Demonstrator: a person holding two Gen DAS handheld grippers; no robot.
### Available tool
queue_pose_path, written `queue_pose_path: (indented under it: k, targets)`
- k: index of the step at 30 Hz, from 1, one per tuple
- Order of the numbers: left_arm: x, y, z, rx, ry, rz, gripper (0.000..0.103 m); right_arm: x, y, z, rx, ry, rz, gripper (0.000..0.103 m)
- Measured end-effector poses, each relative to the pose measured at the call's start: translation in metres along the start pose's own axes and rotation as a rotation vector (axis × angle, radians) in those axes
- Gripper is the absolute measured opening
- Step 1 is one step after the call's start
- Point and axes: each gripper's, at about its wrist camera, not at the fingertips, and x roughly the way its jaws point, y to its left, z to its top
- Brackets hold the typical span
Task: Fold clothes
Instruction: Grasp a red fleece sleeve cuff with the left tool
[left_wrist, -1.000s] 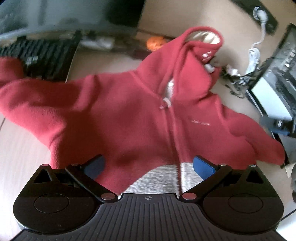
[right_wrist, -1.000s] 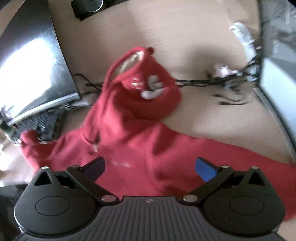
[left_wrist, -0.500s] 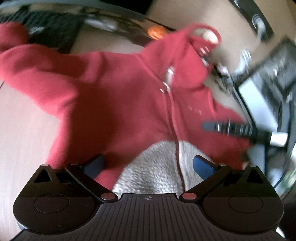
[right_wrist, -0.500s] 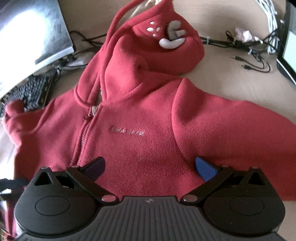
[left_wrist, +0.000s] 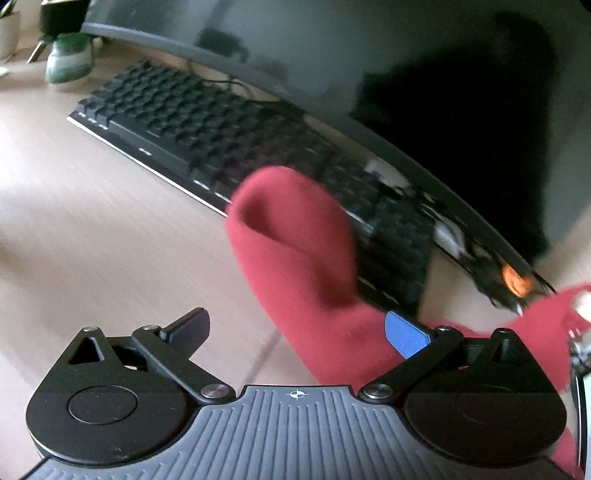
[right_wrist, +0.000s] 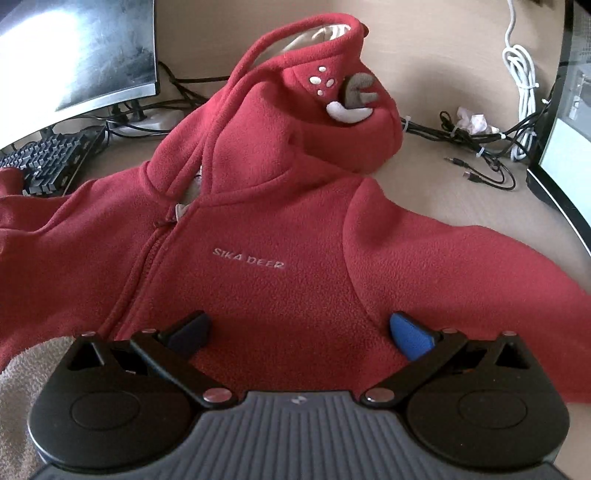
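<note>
Hoodie lies spread flat on desk, one sleeve draped over keyboard; my left claw and right claw both gape empty, positioned, I judge, for sleeve folds.

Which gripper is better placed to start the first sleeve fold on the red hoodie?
Left gripper: open, its sleeve lies right ahead, draped onto the keyboard. Right gripper faces the chest.

Your left hand-held gripper now swings away from the chest of the red hoodie toward its sleeve that lies on the keyboard. Your right hand-held gripper comes closer and lower over the chest, so the embroidered lettering reads clearly.
</note>
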Motion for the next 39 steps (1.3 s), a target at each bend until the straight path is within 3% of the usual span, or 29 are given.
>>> queue_pose_path:
  k: [4, 5, 6, 8, 9, 12, 14, 19, 22, 24, 27, 29, 32, 37, 39]
  targets:
    - [0.016, -0.01, 0.005, 0.052, -0.007, 0.017, 0.101, 0.001, 0.001, -0.001, 0.0, -0.009, -0.001, 0.103]
    - [0.019, -0.014, 0.004, 0.078, -0.012, 0.027, 0.09, 0.001, 0.001, -0.001, 0.0, -0.011, -0.002, 0.103]
    - [0.021, -0.018, 0.004, 0.101, -0.01, 0.034, 0.061, 0.001, 0.001, -0.002, 0.0, -0.014, -0.002, 0.103]
    - [0.026, -0.025, 0.002, 0.146, -0.003, 0.046, 0.055, 0.001, 0.002, -0.002, 0.0, -0.018, -0.003, 0.103]
    - [0.024, -0.028, 0.002, 0.169, -0.008, 0.045, 0.045, 0.001, 0.002, -0.002, 0.0, -0.02, -0.003, 0.103]
    - [-0.002, -0.039, 0.001, 0.235, -0.065, 0.037, 0.027, 0.001, 0.002, -0.003, -0.001, -0.022, -0.002, 0.103]
    - [-0.029, -0.045, 0.001, 0.251, -0.12, 0.024, 0.026, 0.001, 0.002, -0.003, 0.0, -0.024, -0.001, 0.103]
    - [-0.114, -0.054, 0.0, 0.223, -0.287, -0.103, 0.03, 0.001, 0.002, -0.003, 0.002, -0.03, -0.002, 0.103]
    - [-0.131, -0.044, 0.008, 0.201, -0.386, -0.032, 0.052, 0.002, 0.002, -0.004, 0.003, -0.032, -0.002, 0.103]
    - [-0.135, -0.029, 0.017, 0.173, -0.417, -0.008, 0.073, 0.001, 0.002, -0.004, 0.004, -0.032, -0.002, 0.103]
    - [-0.139, 0.001, 0.025, 0.087, -0.414, -0.037, 0.091, 0.002, 0.002, -0.004, 0.004, -0.033, -0.001, 0.103]
    - [-0.133, 0.016, 0.024, 0.045, -0.391, -0.04, 0.094, 0.002, 0.0, -0.003, 0.001, -0.032, 0.003, 0.103]
    - [-0.112, 0.03, 0.019, 0.033, -0.277, -0.027, 0.094, 0.002, 0.0, -0.003, -0.003, -0.032, 0.006, 0.103]
    - [-0.062, 0.031, 0.007, 0.187, -0.193, 0.117, 0.095, 0.002, 0.0, -0.003, -0.004, -0.032, 0.004, 0.103]
    - [-0.037, 0.032, 0.013, 0.249, -0.151, 0.135, 0.095, 0.002, 0.0, -0.004, -0.005, -0.033, 0.002, 0.103]
